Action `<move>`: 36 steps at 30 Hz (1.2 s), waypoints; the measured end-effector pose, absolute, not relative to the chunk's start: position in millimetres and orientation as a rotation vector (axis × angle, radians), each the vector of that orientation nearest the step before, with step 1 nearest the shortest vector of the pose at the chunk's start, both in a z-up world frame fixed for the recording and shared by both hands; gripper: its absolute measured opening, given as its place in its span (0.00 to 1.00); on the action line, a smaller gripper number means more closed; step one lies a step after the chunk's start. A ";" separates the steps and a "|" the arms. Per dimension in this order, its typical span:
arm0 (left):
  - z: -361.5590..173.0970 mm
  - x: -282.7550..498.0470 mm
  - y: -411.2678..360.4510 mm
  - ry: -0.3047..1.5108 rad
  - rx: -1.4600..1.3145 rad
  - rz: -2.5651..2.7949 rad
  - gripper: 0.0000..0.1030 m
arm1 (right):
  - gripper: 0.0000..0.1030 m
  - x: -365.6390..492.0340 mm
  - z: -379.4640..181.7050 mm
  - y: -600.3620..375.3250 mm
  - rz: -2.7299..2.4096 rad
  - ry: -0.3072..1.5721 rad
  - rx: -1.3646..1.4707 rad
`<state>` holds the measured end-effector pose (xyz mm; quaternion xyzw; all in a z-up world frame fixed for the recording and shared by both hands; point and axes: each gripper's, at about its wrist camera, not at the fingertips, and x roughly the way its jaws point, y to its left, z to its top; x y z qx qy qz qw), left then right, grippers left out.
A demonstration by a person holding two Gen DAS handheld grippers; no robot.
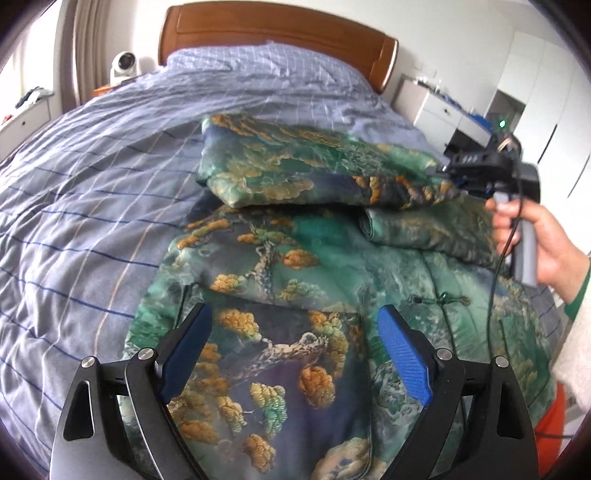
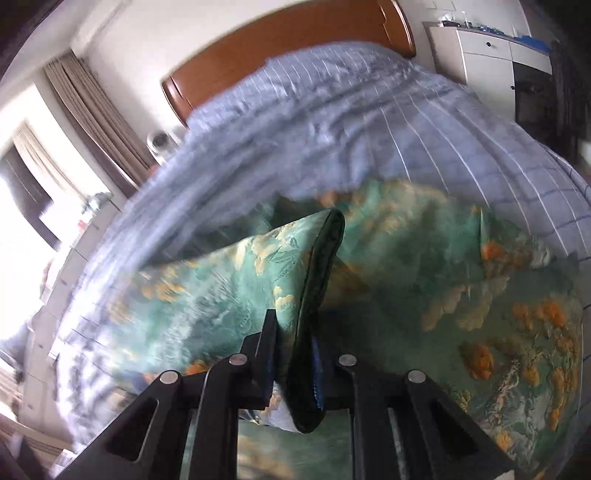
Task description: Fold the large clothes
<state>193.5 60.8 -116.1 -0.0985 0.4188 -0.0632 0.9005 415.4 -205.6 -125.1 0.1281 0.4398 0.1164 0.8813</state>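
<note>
A padded jacket (image 1: 280, 369) printed in green and blue with orange pines lies spread on the bed. My left gripper (image 1: 294, 312) hovers open over its lower front panel, with nothing between the blue pads. One sleeve (image 1: 295, 166) is lifted and stretched across the jacket's upper part. My right gripper (image 1: 452, 173), held by a hand (image 1: 543, 236), is shut on that sleeve's end. In the right wrist view the sleeve's dark-trimmed cuff (image 2: 229, 288) is pinched in the right gripper (image 2: 291, 332), with the rest of the jacket (image 2: 461, 295) below.
The bed has a blue checked cover (image 1: 92, 184) and a wooden headboard (image 1: 280, 26). A white camera (image 1: 123, 66) stands beside the bed at the far left. White drawers (image 1: 436, 107) stand at the far right. A black cable (image 1: 491, 295) hangs over the jacket's right side.
</note>
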 end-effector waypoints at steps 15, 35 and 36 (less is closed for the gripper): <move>-47.6 308.2 76.6 0.838 -0.180 -0.136 0.89 | 0.58 367.9 -80.0 -180.2 0.371 0.749 -0.002; -139.5 393.4 68.2 1.061 -0.097 -0.104 0.65 | 0.56 406.0 -180.0 -159.7 0.362 0.981 -0.013; -128.5 396.1 69.1 1.052 -0.117 -0.114 0.68 | 0.56 406.3 -180.2 -161.0 0.364 0.980 -0.006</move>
